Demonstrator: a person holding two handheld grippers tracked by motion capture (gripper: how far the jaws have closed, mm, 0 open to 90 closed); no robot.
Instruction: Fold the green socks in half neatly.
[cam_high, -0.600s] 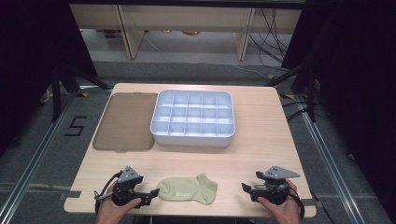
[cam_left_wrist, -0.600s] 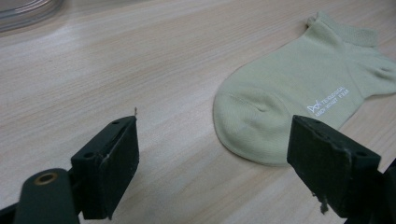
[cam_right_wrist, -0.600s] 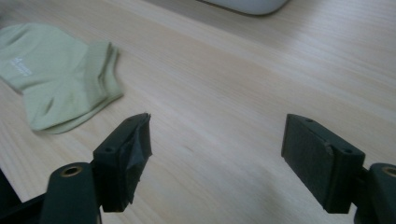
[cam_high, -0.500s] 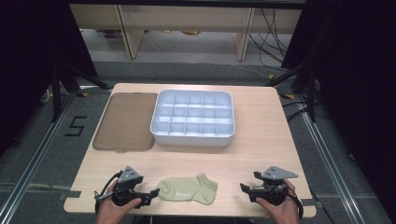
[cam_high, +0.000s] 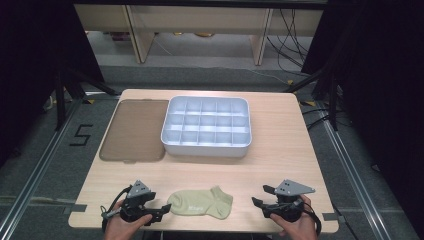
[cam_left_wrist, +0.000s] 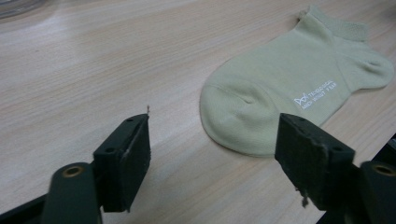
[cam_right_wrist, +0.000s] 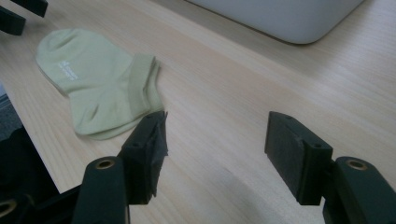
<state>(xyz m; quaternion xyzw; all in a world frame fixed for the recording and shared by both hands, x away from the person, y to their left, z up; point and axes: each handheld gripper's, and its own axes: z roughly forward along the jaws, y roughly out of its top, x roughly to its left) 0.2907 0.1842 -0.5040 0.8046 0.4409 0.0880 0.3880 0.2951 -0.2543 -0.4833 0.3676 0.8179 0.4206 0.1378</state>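
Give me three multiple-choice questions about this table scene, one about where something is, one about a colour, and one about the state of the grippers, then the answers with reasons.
1. Where does the sock lie?
A. inside the divided tray
B. on the table's near edge, between the two grippers
C. on the brown lid

2. What colour is the sock?
A. pale green
B. red
C. black

3. How do the left gripper and right gripper stand?
A. both shut on the sock
B. one open, one shut
C. both open, holding nothing

Answers: B, the high view shows it lying flat on bare wood near the front. A, pale green with small white lettering. C, each gripper view shows a wide gap over the table.
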